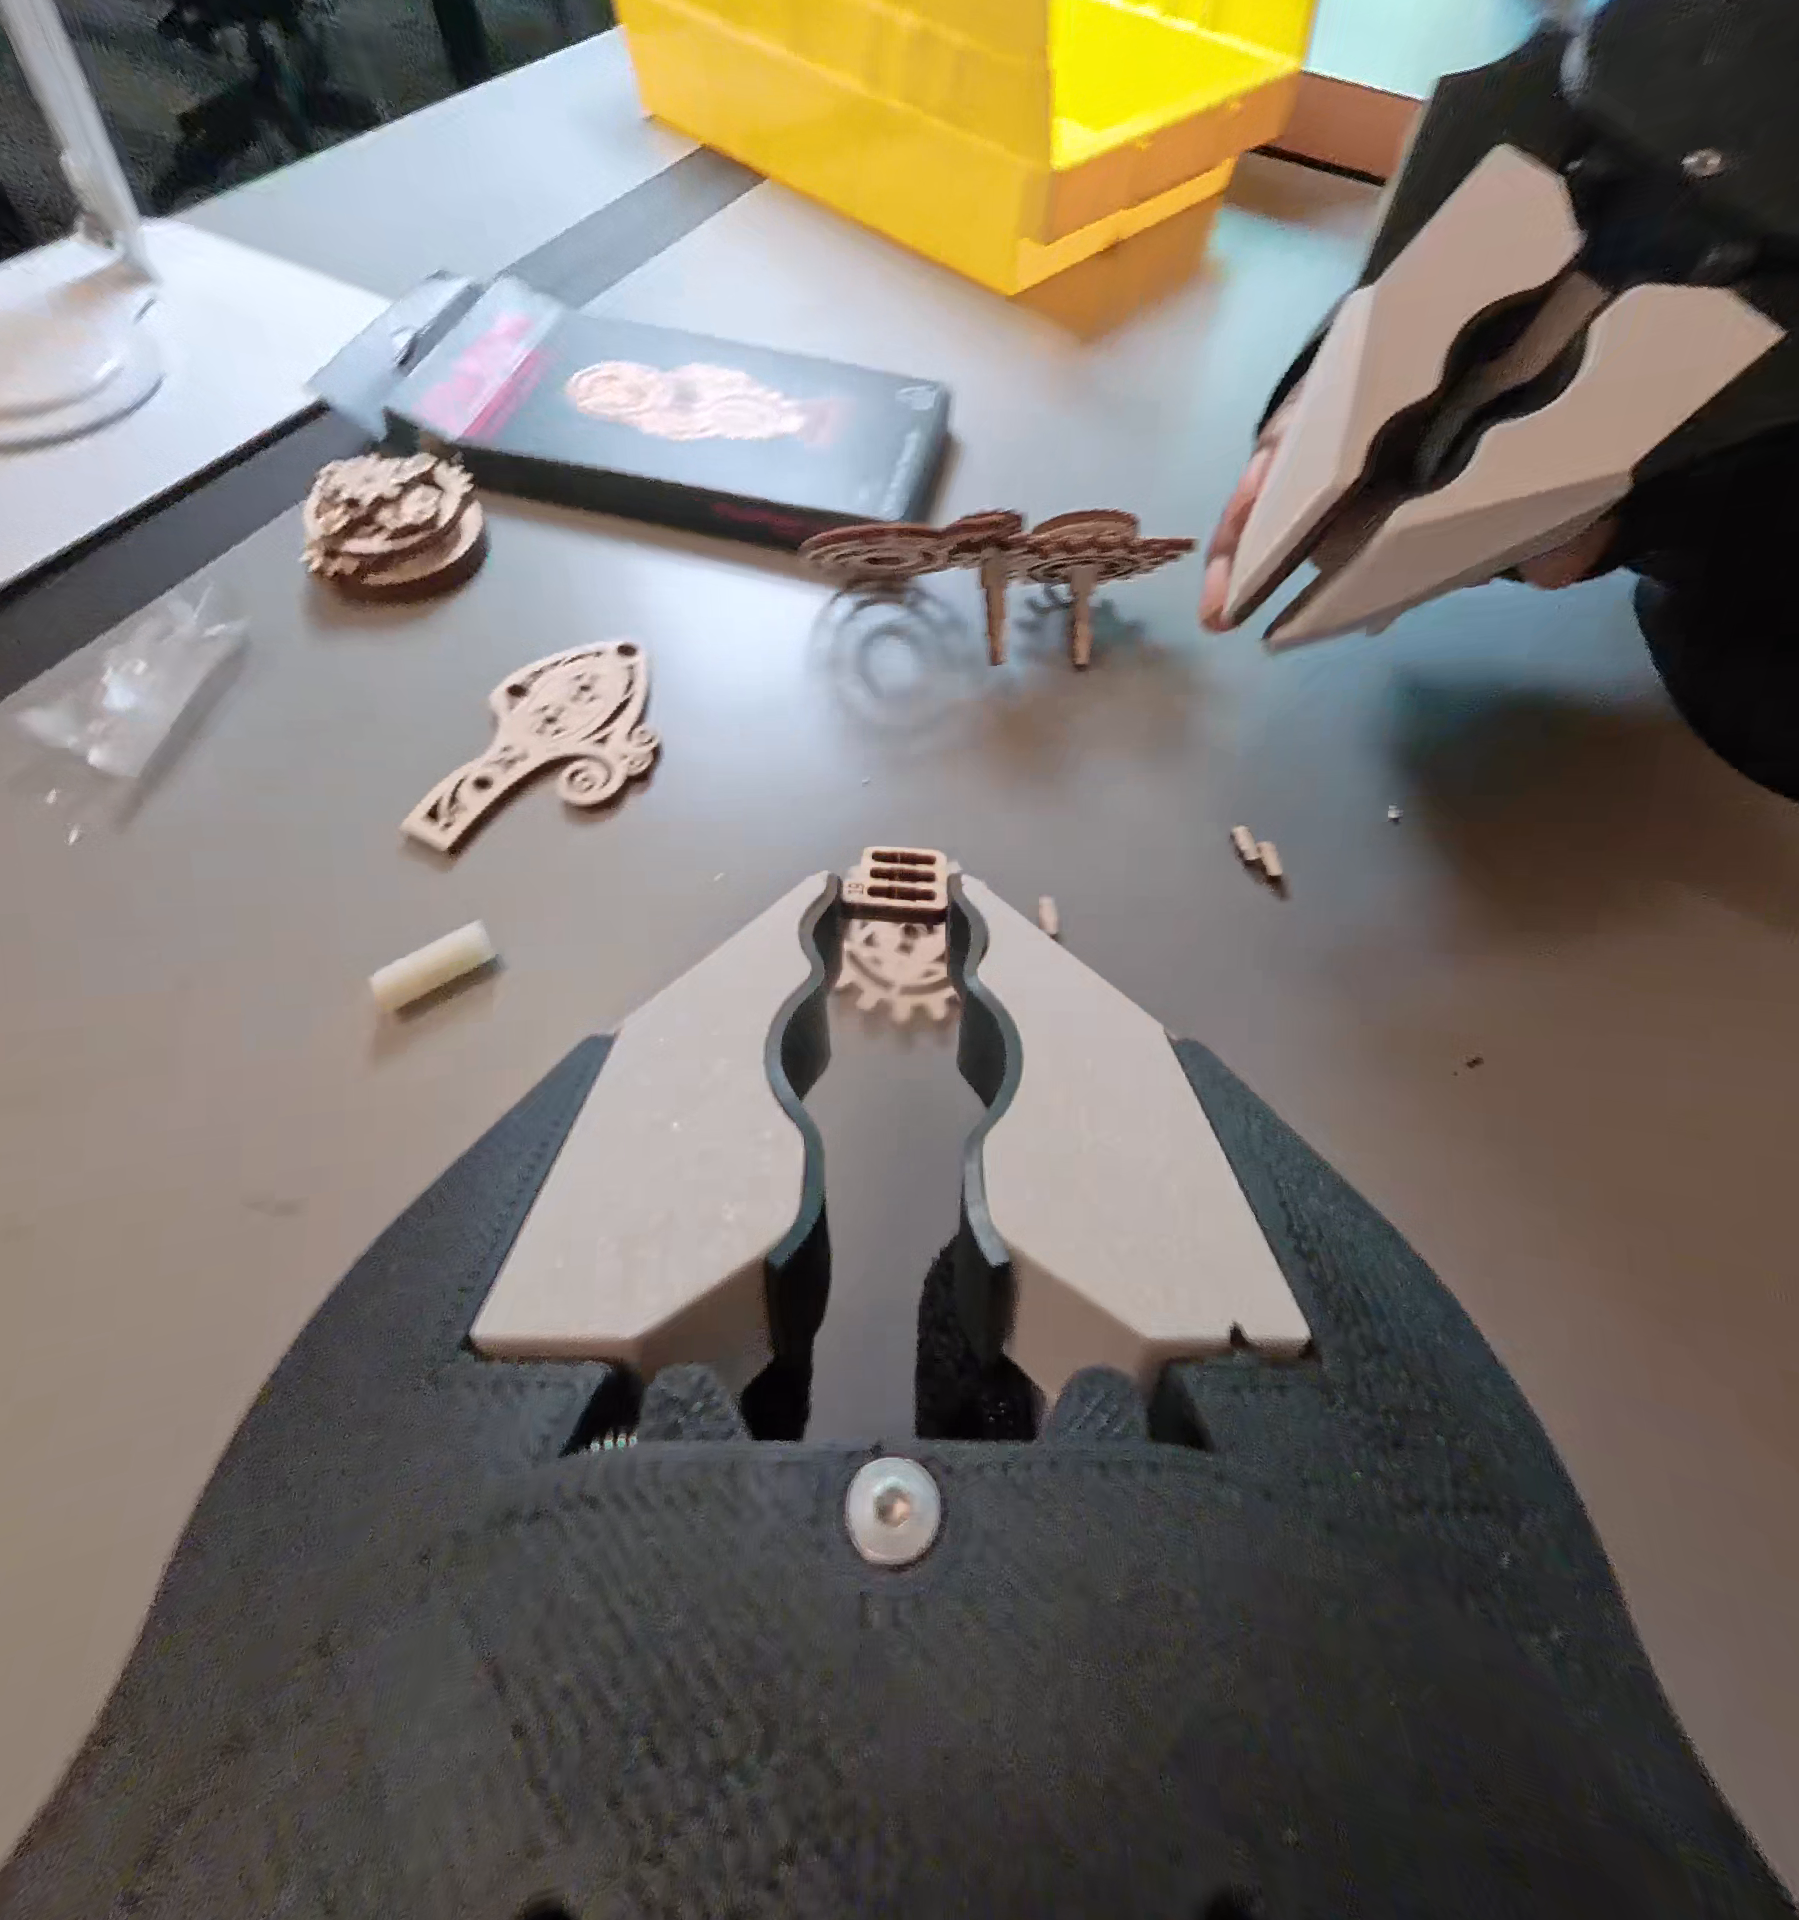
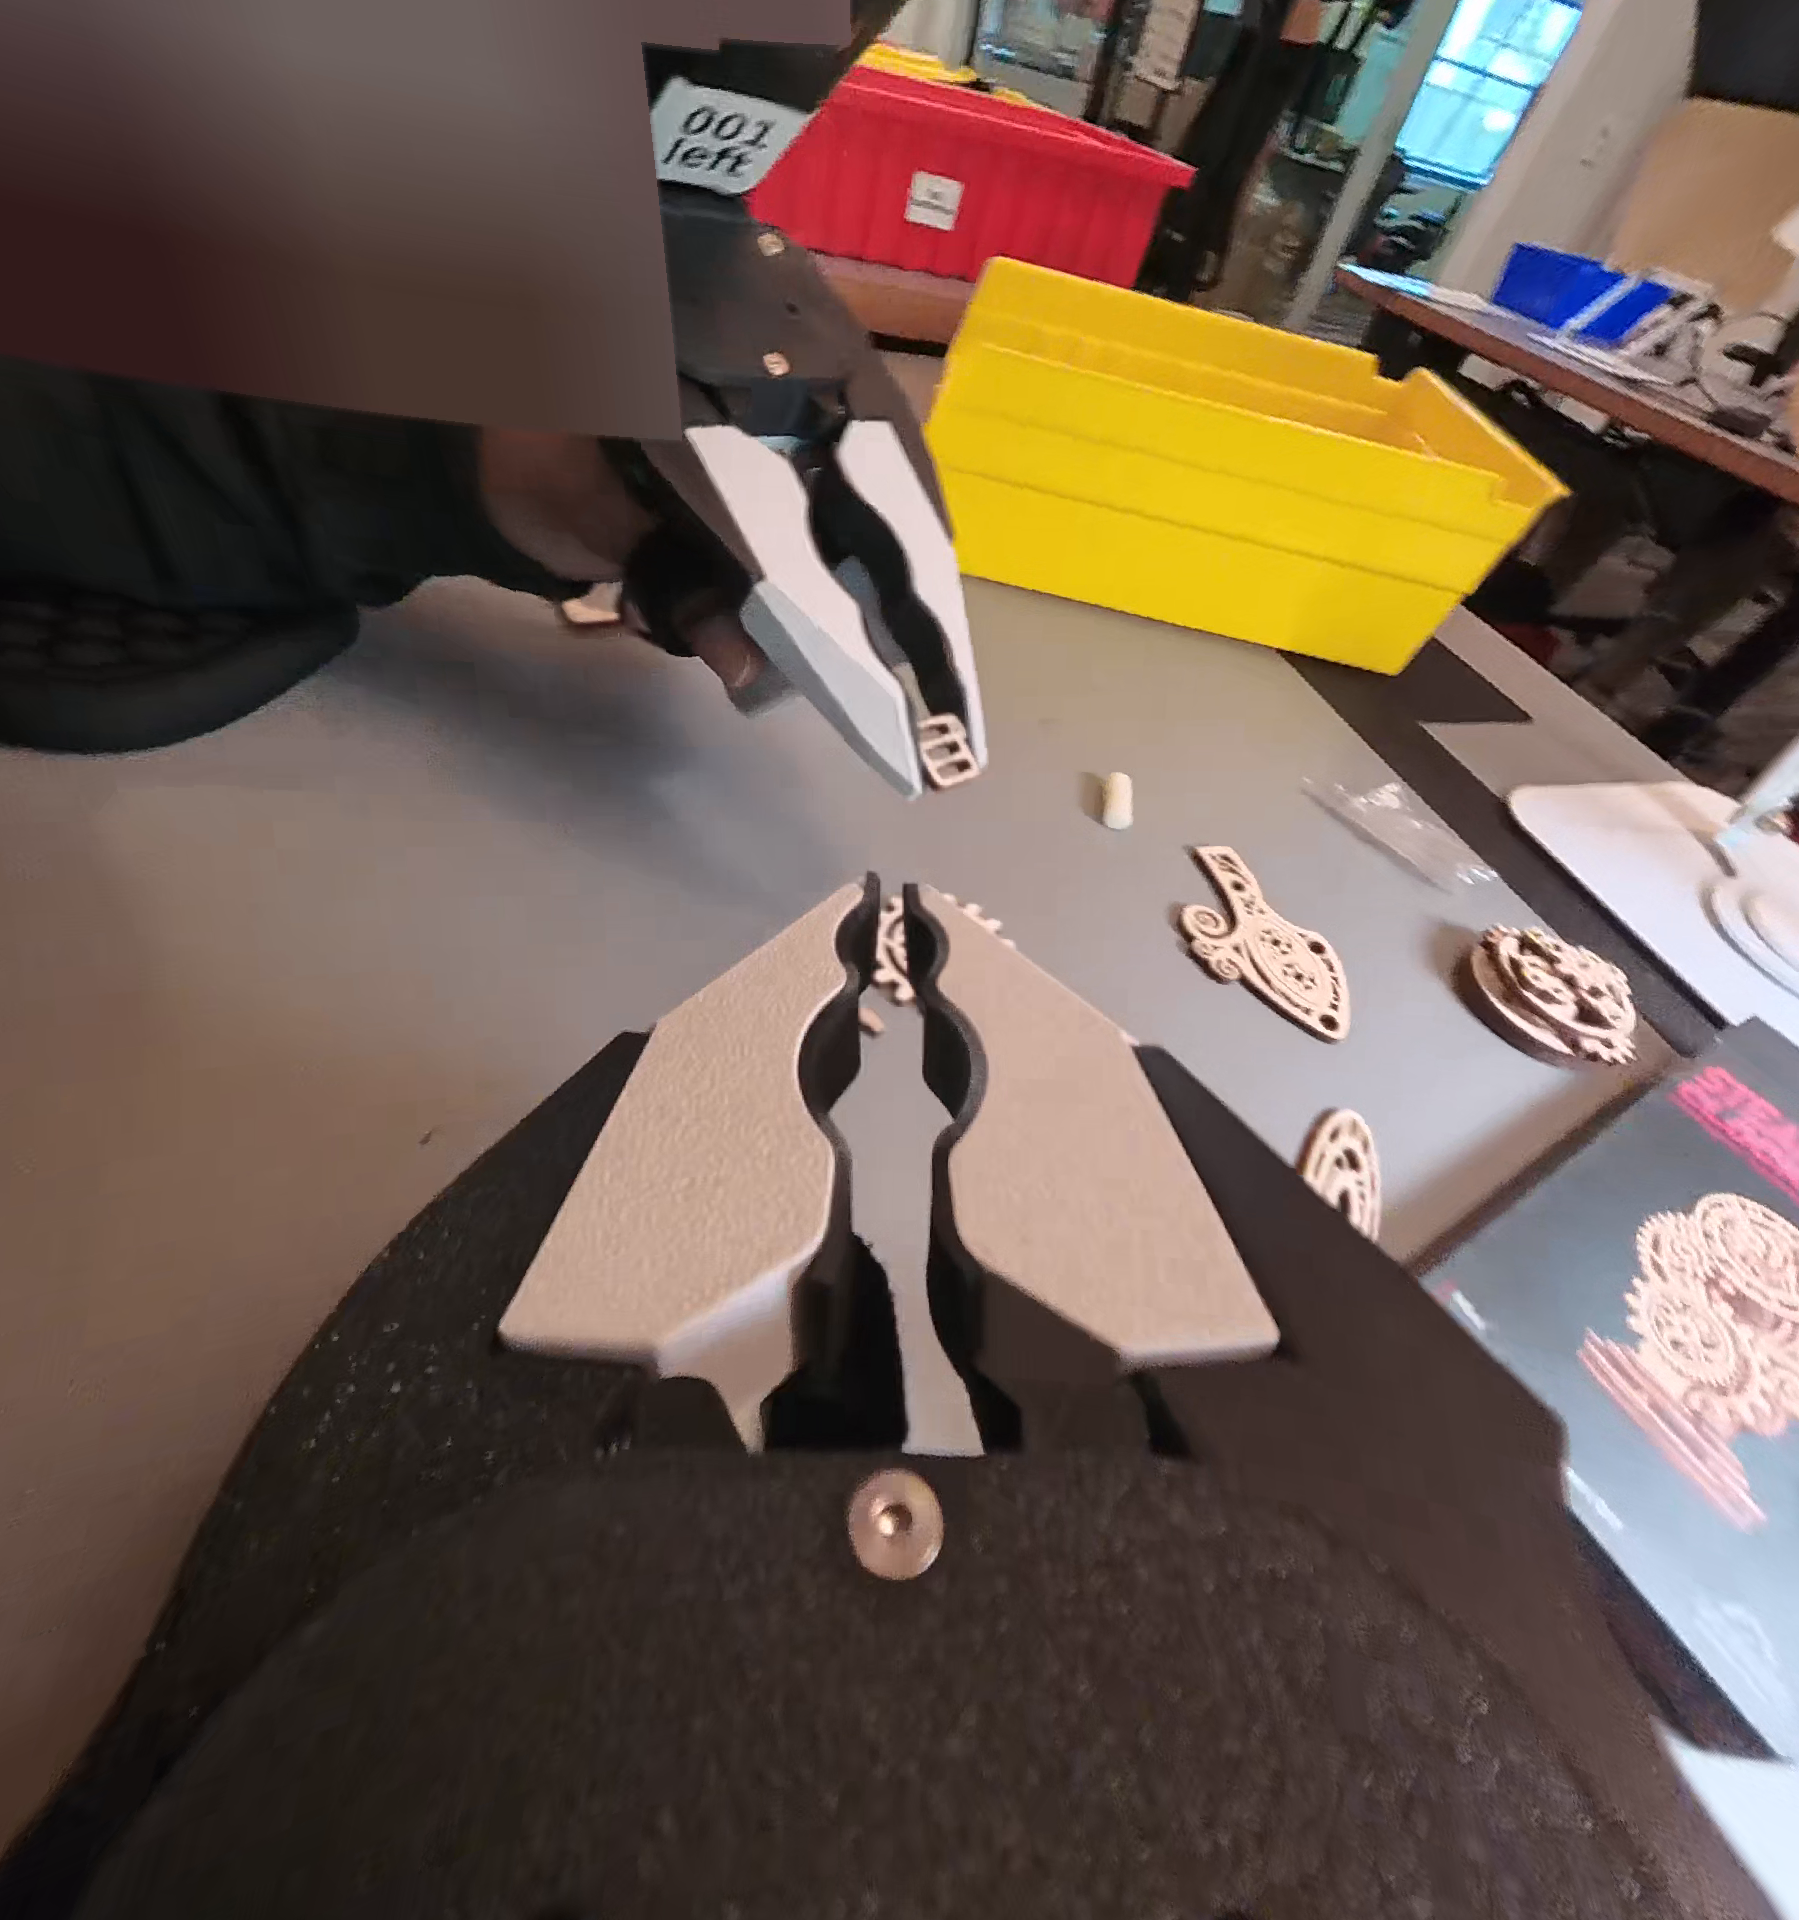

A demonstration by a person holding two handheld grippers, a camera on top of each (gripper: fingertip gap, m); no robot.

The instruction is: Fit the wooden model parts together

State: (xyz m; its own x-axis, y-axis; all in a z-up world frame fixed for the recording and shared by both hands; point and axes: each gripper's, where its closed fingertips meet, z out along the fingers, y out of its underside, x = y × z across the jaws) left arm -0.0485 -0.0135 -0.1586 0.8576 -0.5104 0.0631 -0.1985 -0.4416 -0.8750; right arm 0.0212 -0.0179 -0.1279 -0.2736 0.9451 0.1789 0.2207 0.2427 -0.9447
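My left gripper (image 1: 895, 883) is shut on a small slotted wooden piece (image 1: 897, 881) pinched at its tips a little above the table; it also shows in the right wrist view (image 2: 936, 769). A wooden gear (image 1: 895, 977) shows below, between the fingers. My right gripper (image 2: 887, 894) is nearly closed on the edge of a flat wooden gear assembly (image 2: 895, 956). In the left wrist view this gripper (image 1: 1250, 621) is at the upper right, with the gear assembly (image 1: 999, 551) held above the table, two pegs pointing down.
On the table lie an ornate teardrop plate (image 1: 536, 738), a round built gear block (image 1: 391, 525), a black box (image 1: 687, 426), a white cylinder (image 1: 433, 977), a plastic bag (image 1: 136, 686) and small pegs (image 1: 1256, 857). Yellow bins (image 1: 957, 135) stand behind. A person's dark sleeve is at the right. The white cylinder (image 1: 433, 977) is closer to my left gripper, around 11 centimeters from its tips; the right tips are 20 centimeters off. It turns up in the right wrist view (image 2: 1110, 795) as well.
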